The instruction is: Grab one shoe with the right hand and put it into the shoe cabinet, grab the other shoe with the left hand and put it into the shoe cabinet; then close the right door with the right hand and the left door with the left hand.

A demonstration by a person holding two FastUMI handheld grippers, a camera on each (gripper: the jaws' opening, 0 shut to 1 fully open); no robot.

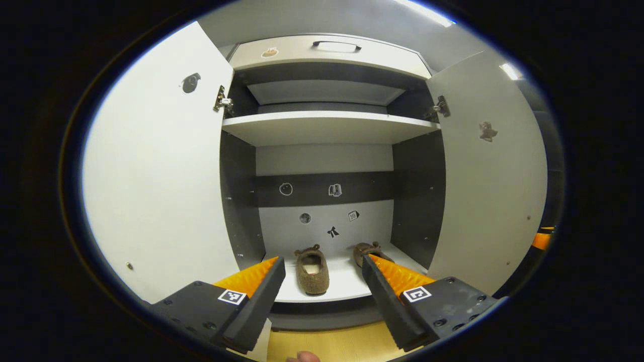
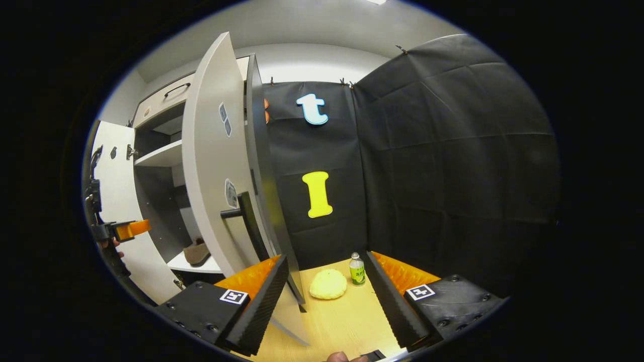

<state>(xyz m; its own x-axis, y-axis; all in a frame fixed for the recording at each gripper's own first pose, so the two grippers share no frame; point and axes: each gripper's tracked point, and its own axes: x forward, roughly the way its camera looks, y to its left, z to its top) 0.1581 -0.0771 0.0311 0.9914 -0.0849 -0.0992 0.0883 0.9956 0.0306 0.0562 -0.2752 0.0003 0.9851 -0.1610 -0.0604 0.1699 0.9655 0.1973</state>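
Two fuzzy brown slippers [image 1: 312, 271] are sitting inside the white shoe cabinet [image 1: 327, 128]. Both doors are standing open. The left gripper [image 1: 322, 281] and right gripper [image 2: 327, 281] are holding their fingers wide apart, gripping nothing.

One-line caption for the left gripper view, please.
Open left gripper faces the shoe cabinet, both doors open, two shoes on its bottom shelf.

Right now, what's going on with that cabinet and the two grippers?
A person is holding two grippers at an open shoe cabinet. Both brown shoes sit on its bottom shelf: one in plain sight, the other partly behind a finger. The left gripper is open and empty, facing inside. The right gripper is open beside the right door. Both doors are open.
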